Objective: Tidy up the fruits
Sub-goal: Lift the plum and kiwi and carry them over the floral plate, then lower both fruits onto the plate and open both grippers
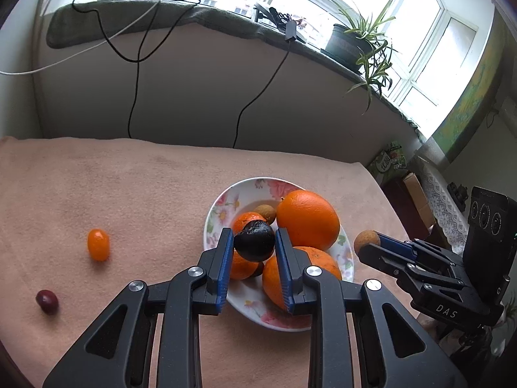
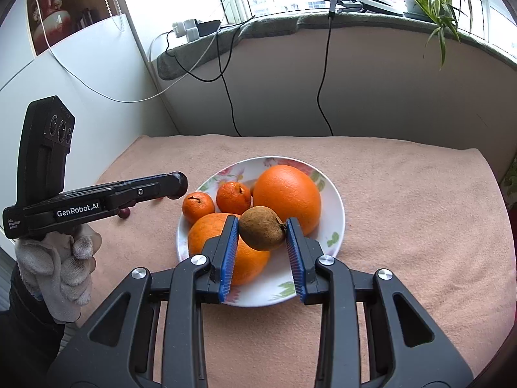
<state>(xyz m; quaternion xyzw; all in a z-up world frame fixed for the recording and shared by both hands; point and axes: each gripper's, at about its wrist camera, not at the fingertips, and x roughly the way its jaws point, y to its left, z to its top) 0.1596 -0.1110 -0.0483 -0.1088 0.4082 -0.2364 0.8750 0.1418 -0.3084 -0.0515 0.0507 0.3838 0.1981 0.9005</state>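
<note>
Gripping a dark, wrinkled round fruit (image 1: 254,241) in the left claw (image 1: 253,242) and a brown, rough-skinned fruit (image 2: 262,232) in the right claw (image 2: 262,233), both hovering over oranges in the floral plate (image 2: 336,213) on the peach-covered bench (image 2: 404,210).

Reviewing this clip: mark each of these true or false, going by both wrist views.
1. The left gripper holds a dark fruit. True.
2. The right gripper is empty. False: its jaws clamp a brown fruit.
3. The plate holds oranges. True.
4. Every fruit is on the plate. False: a kumquat and a red fruit lie on the cloth.
</note>
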